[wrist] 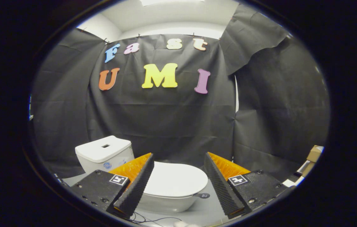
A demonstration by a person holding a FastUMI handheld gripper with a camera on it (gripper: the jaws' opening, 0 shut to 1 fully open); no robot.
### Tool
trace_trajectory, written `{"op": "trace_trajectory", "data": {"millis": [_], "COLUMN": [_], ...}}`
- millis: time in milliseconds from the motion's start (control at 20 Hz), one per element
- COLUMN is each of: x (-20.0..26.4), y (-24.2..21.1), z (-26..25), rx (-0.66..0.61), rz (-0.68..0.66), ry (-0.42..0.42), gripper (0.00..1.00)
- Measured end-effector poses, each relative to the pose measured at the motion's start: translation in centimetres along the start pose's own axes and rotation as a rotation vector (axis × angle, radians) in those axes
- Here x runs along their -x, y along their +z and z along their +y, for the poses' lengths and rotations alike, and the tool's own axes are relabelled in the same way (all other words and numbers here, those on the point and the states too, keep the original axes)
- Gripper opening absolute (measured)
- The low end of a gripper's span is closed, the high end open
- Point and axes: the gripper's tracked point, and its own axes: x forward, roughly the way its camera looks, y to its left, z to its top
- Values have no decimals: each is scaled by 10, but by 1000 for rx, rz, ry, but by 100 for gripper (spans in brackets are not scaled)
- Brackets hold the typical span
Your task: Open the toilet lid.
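Fingers of the gripper [178,184] stood wide apart, and nothing was held between them. They touched nothing. Each finger had a ridged face turned toward the gap, and each sat on a dark block with a small square black-and-white marker on top.

A small white toilet [169,201] with a smooth, shiny bowl sat just ahead of the fingers, on a pale grey tabletop [208,211]. Its round white plastic toilet lid [177,179] was down flat over the bowl, so it was closed. The lid showed in the gap between the two fingers, a little beyond their tips. The left finger covered the left edge of the lid. A little dark tab [202,195] stuck out from the toilet's side near the right finger.

Behind the bowl and off to the left stood the boxy white water tank [104,153] of the toilet. It had a small dark slot on its flat top and a small round blue mark on its front.

A thin dark wire [153,219] lay on the tabletop close to the left finger. Black cloth [166,126] hung as a wall behind the toilet. Some brown cardboard boxes [313,154] sat far off to the right.
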Motion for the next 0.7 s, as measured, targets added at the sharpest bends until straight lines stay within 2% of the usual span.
{"op": "trace_trajectory", "data": {"millis": [400, 550, 700], "x": [-29, -50, -78], "y": [0, -1, -19], "z": [-16, -28, -38], "rx": [-37, -80, -159], "rz": [22, 40, 115], "ry": [-2, 6, 50], "gripper": [100, 100, 100]}}
